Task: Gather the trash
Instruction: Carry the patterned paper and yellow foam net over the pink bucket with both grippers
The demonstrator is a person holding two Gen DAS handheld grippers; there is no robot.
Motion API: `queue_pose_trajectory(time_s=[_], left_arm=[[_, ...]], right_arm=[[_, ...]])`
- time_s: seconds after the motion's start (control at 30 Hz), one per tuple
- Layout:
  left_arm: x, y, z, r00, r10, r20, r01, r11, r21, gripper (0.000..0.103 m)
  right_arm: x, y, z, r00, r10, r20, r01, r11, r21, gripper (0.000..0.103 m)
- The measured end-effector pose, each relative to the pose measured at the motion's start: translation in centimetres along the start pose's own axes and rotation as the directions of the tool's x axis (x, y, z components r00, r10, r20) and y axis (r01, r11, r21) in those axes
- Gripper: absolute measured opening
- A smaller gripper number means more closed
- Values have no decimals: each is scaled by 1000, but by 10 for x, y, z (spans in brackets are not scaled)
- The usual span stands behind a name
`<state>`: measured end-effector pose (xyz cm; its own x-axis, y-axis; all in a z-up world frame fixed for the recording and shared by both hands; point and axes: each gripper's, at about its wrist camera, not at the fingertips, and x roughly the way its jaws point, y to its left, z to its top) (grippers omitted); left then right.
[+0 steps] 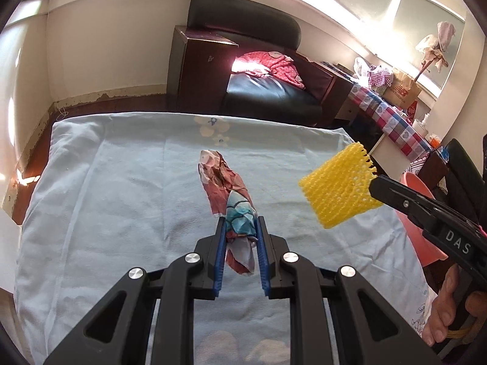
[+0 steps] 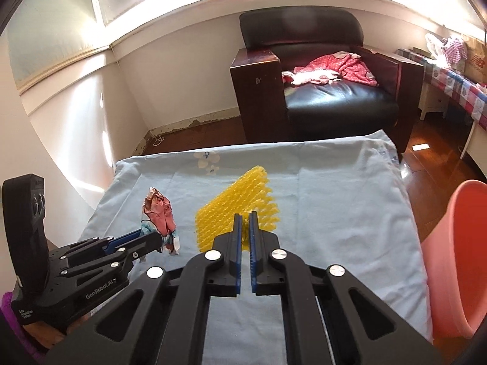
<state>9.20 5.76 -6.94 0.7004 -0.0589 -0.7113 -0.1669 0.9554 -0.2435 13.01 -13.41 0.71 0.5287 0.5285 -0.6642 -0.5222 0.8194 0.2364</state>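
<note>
Two tongs (image 1: 242,228) (image 2: 245,217), one wrapper (image 1: 226,188), one yellow net (image 1: 338,185)

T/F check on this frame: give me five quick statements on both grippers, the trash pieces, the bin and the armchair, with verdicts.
1. The left gripper is closed on the crumpled red-and-blue printed wrapper. True.
2. The right gripper stands open and empty. False: it is shut on the yellow foam mesh sleeve.
3. The yellow foam mesh sleeve lies flat on the light blue cloth. False: it is held up, clear of the cloth.
4. A pink plastic bin sits off the cloth's right edge. True.
5. The black leather armchair has a bare seat. False: a pink polka-dot garment lies on it.
</note>
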Motion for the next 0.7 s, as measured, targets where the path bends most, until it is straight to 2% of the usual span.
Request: queue_pose_trajectory(time_s=[0.13,0.37,0.7], left_arm=[[-9,-20,1,1000,-14,20,13,999,41,18],[-23,-68,10,997,-56,59,47,989,137,18],[-43,-150,24,982,-147,114,112,956,272,18]], right_arm=[[-36,-12,-5,997,-53,61,53,999,7,4],[-94,-34,-15,976,-149,162,142,988,53,4],[-147,-78,-32,935,-284,212,255,955,152,4]])
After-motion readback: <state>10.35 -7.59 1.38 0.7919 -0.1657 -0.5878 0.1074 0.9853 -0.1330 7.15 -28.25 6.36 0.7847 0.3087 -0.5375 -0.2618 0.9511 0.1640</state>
